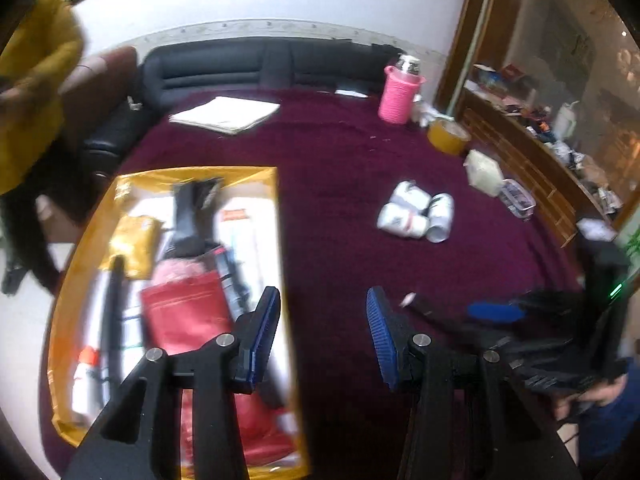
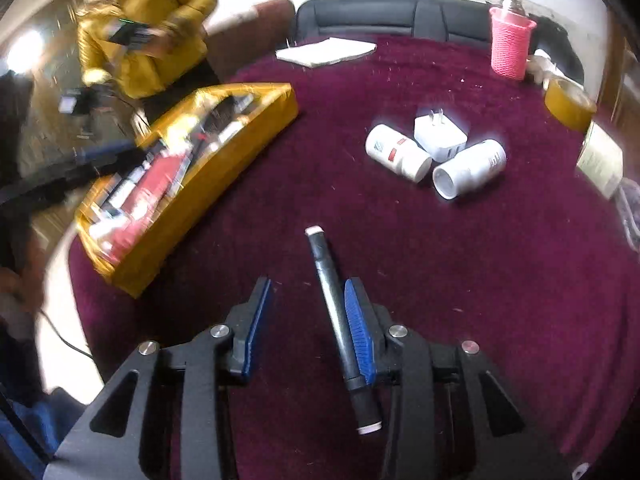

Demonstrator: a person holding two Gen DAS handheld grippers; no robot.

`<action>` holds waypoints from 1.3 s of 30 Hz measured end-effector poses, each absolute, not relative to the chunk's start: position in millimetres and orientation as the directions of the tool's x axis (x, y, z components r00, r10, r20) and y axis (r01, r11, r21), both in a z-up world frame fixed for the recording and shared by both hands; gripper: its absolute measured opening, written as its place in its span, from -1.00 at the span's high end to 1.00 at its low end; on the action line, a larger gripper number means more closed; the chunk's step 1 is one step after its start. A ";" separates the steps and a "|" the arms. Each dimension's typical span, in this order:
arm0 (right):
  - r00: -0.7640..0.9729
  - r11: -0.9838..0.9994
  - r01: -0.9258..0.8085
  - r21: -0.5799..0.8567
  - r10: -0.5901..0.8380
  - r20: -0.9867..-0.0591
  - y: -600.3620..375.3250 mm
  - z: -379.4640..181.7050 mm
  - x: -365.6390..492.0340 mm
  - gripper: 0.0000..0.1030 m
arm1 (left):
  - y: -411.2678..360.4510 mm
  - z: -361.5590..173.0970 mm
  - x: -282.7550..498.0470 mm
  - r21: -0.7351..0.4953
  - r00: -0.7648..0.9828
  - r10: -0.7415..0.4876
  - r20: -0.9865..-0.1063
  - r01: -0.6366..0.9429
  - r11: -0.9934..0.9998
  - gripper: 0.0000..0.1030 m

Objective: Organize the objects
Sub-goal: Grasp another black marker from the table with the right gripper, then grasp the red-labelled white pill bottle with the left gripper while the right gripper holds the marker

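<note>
- Maroon cloth covered the surface (image 2: 460, 280), with a black sofa (image 1: 256, 66) against the white wall behind it.
- A yellow box (image 2: 224, 184) sat at the left edge of the surface, packed with a red pouch (image 1: 186, 314), a yellow packet (image 1: 134, 246) and other blurred items.
- The left claw (image 1: 322, 338) hung with its jaws wide apart and held nothing; its left finger lay over the box's right rim, its right finger over bare cloth.
- The right claw (image 2: 306, 330) was also spread wide, with a black pen (image 2: 340, 328) lying on the cloth between its fingers, close against the right blue pad; whether it touched could not be told.
- Two white bottles (image 2: 396, 158) lay on their sides beside a white plug adapter (image 2: 440, 136), well apart from the pen.
- A pink knitted holder (image 2: 510, 44) stood at the far right, near a roll of tape (image 2: 568, 106).
- A person in a yellow jacket (image 2: 144, 36) stood beyond the box.
</note>
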State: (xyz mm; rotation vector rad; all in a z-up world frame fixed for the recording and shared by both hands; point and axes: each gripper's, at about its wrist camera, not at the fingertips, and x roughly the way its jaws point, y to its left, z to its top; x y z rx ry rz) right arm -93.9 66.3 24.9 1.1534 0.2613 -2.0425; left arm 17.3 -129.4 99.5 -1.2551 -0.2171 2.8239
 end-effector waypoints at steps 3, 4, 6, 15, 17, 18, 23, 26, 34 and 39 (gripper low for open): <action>-0.266 -0.661 0.732 0.167 -0.503 -0.822 59.0 11.1 -95.8 0.33 | -112.8 101.9 9.2 -0.092 -0.673 0.070 -0.736 -0.003 -0.996 0.23; -0.267 -0.656 0.741 0.142 -0.482 -0.834 56.3 5.9 -95.5 0.43 | -107.6 100.9 5.9 -0.086 -0.669 0.076 -0.739 -0.018 -0.996 0.23; -0.271 -0.643 0.759 0.099 -0.451 -0.851 53.6 -4.5 -95.2 0.76 | -96.3 96.0 -6.1 -0.069 -0.650 0.080 -0.756 -0.042 -0.997 0.21; -0.351 -0.718 0.580 0.385 -0.646 -0.677 130.3 3.8 -160.5 0.77 | -44.2 79.0 -87.0 0.056 -0.613 0.144 -0.777 -0.296 -0.954 0.21; -0.375 -0.698 0.559 0.448 -0.695 -0.614 147.4 1.0 -168.7 0.77 | -39.2 72.5 -101.8 0.084 -0.581 0.156 -0.799 -0.366 -0.927 0.21; -0.382 -0.696 0.545 0.467 -0.702 -0.601 154.5 -0.3 -172.3 0.77 | -35.8 68.3 -107.0 0.087 -0.545 0.173 -0.820 -0.418 -0.904 0.21; -0.406 -0.653 0.524 0.548 -0.756 -0.513 175.5 6.8 -180.7 0.77 | -20.8 59.5 -123.8 0.176 -0.510 0.132 -0.850 -0.510 -0.842 0.21; -0.404 -0.650 0.497 0.575 -0.760 -0.509 182.4 3.0 -182.9 0.77 | -7.1 57.4 -129.3 0.230 -0.515 0.112 -0.850 -0.553 -0.801 0.21; -0.396 -0.631 0.482 0.608 -0.776 -0.491 189.3 6.7 -174.2 0.77 | 18.1 26.3 -151.4 0.363 -0.471 -0.012 -0.882 -0.664 -0.653 0.20; -0.395 -0.629 0.466 0.623 -0.777 -0.489 192.8 5.5 -177.6 0.77 | 28.8 20.4 -159.3 0.394 -0.481 -0.018 -0.876 -0.695 -0.601 0.16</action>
